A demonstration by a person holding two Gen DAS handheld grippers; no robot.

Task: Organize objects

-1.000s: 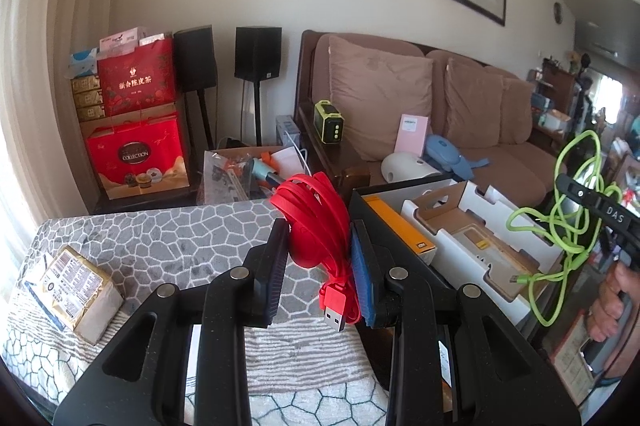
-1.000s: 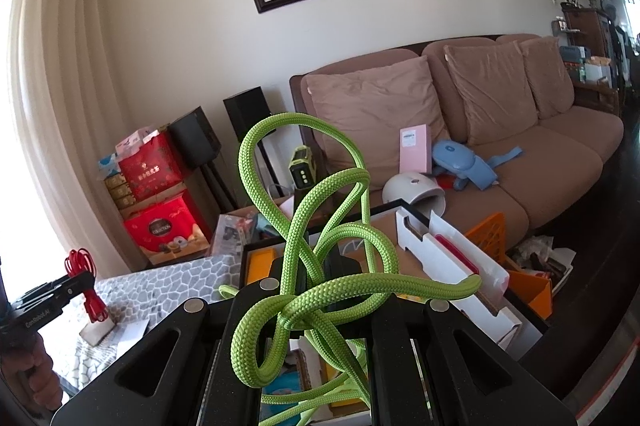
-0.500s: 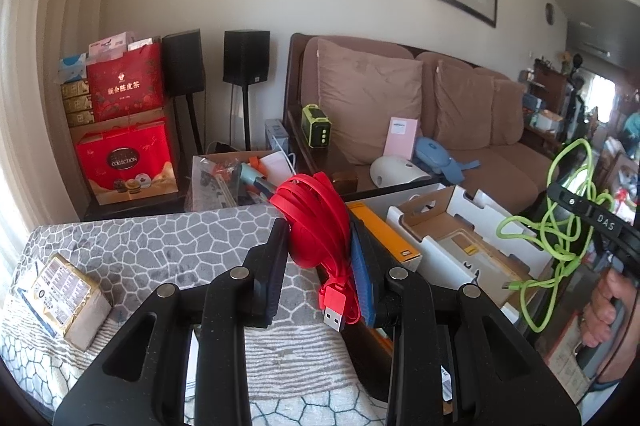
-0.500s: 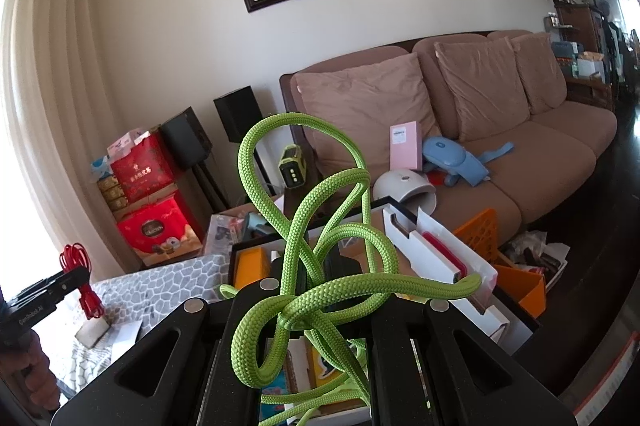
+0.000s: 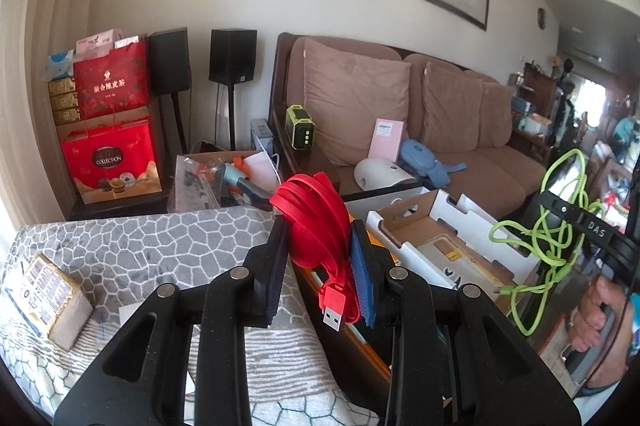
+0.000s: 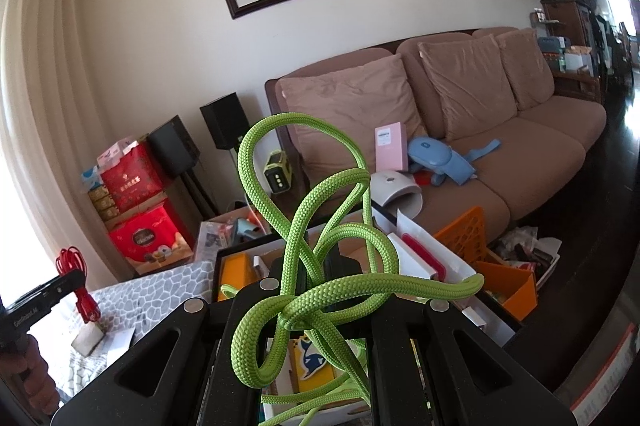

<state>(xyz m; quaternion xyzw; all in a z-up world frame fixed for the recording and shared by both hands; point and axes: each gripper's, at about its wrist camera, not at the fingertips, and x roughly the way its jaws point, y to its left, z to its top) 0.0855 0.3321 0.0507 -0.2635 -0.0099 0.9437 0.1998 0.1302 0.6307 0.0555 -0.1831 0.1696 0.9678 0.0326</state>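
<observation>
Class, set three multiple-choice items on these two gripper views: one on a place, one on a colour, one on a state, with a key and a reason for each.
1. Where does the pink box stand?
A. on the sofa
B. on the patterned tablecloth
C. in the orange crate

2. What colour is the flat USB cable in the left hand-held gripper?
A. blue
B. red
C. white

3. How is the green cord in the right hand-held gripper?
A. neatly coiled
B. stretched straight
C. tangled in loose loops

Key: 1 A, it leans against a sofa cushion. 2 B, the bundle and its plug are red. 3 C, its loops cross over each other.
</observation>
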